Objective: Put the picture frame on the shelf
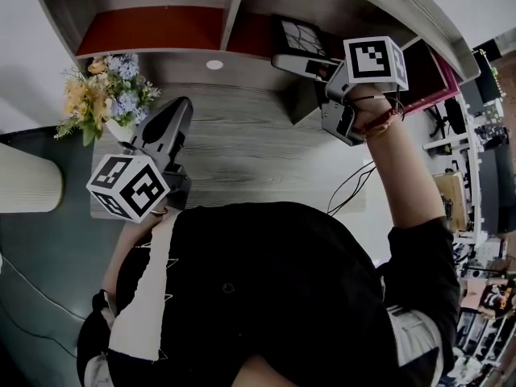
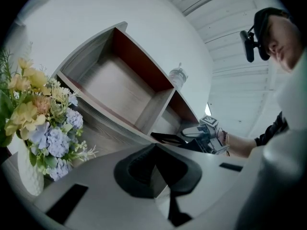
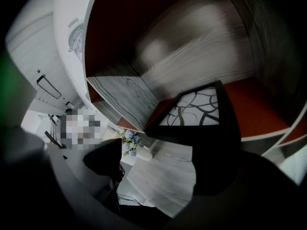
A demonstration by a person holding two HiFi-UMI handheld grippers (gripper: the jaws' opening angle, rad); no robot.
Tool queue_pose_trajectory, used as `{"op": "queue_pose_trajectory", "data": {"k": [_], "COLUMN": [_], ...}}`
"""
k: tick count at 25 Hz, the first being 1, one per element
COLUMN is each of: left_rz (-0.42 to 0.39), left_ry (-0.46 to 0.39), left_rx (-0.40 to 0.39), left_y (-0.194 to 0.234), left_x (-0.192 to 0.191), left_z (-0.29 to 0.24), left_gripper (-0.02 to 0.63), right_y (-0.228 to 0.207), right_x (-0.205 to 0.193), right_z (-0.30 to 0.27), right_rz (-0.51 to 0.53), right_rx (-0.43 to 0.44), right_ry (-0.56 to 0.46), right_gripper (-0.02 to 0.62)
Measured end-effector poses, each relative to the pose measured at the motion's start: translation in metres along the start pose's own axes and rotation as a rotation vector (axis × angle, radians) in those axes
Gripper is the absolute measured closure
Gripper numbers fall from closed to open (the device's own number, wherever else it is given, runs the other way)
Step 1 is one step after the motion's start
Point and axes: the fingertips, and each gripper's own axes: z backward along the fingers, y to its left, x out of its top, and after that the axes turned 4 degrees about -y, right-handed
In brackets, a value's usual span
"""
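- While my right claw works at the shelf, the vase of flowers (image 1: 109, 95) stands untouched at the far left of the counter (image 1: 242, 151).
- My left claw (image 2: 156, 151) hovers just right of the flowers. Its jaws are together with nothing between them, and it has no part in this step.
- The shelf (image 1: 234, 6) runs along the far edge of the counter. Its left compartment is bare.
- The picture frame (image 3: 196, 109) sits in the compartment to the right of the divider, showing its branch pattern. Its lower corner is on the shelf floor.
- My right claw (image 3: 160, 153) is at that compartment's mouth with its jaws spread apart. The right jaw lies against or just beside the frame's near corner. The left jaw is clear of it, with counter showing in the gap, so nothing is clamped.
- I judge this to be the letting-go step, with the frame placed or all but placed. I cannot tell whether it stands by itself.
- The next move calls for drawing my right claw straight back toward me without catching that corner.
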Motion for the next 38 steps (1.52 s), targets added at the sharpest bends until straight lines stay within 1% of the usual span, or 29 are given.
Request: {"op": "queue_pose_trajectory", "data": {"k": [7,24,28,31,33,38], "left_rz": [0.001,0.003,0.003,0.003,-0.001,-0.015], "left_ry": [-0.002,-0.001,0.001,0.002,0.002,0.000], "left_rx": [0.006,0.016,0.017,0.018,0.021,0.023], "left_y": [-0.002,-0.006,0.001,0.005,0.005,0.003], "left_x": [0.003,0.006,0.004,0.002,0.005,0.014], "left_z": [0.000,0.001,-0.005,-0.010,-0.008,0.010], "left_gripper": [0.594,0.594,0.594,0.594,0.594,0.594], "right_y": [-0.005,-0.018,-0.026,-0.031,-0.029,-0.021], "right_x": [-0.009,-0.013,-0.011,-0.012,-0.012,-0.018], "right_z": [-0.003,-0.007,-0.014,-0.021,-0.022,-0.018], "right_rz": [-0.058,-0.087,-0.096,-0.098,-0.104,-0.104], "right_rx": [0.018,0.005,0.004,0.021,0.032,0.014], "right_ry": [0.024,0.036,0.035,0.041,0.043,0.023], "right_gripper": [0.137,0.137,0.137,0.137,0.137,0.137]}}
